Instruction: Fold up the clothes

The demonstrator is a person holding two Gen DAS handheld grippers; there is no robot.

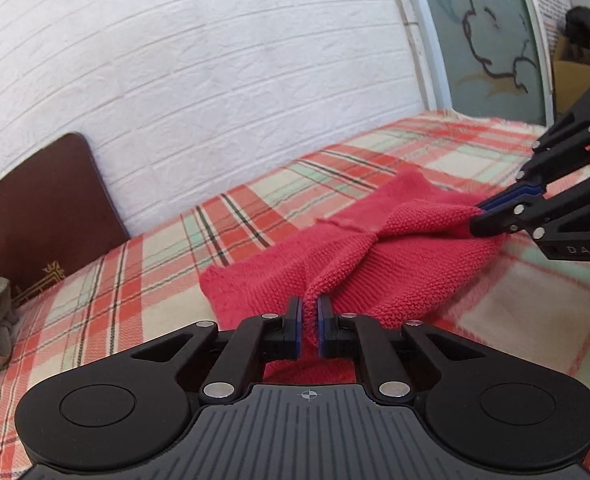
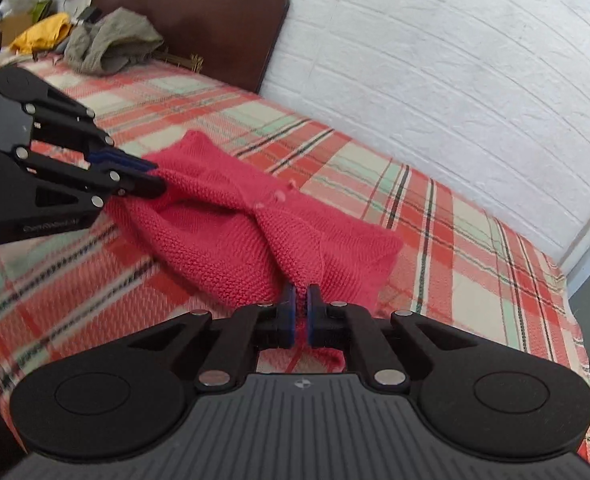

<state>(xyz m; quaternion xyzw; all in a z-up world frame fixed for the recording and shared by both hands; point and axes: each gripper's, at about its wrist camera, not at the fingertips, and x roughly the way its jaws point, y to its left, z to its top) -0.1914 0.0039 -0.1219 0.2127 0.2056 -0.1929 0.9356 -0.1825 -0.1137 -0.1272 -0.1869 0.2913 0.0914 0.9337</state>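
Observation:
A small red knitted garment [image 1: 379, 256] lies on the plaid bedcover [image 1: 143, 288], bunched into a raised ridge between the two grippers. My left gripper [image 1: 310, 305] is shut on one end of that ridge, with red knit pinched between its blue pads. The right gripper [image 1: 479, 216] comes in from the right edge of the left wrist view and clamps the other end. In the right wrist view the red garment [image 2: 231, 236] spreads ahead, my right gripper [image 2: 302, 294] is shut on its near edge, and the left gripper [image 2: 157, 178] grips the far left end.
A white brick-pattern wall [image 1: 215, 80] runs along the far side of the bed. A dark brown headboard [image 2: 199, 24] stands at one end, with a grey-green garment [image 2: 111, 42] and a yellow cloth [image 2: 43, 36] heaped in front of it. A painted door [image 1: 487, 32] is at the other end.

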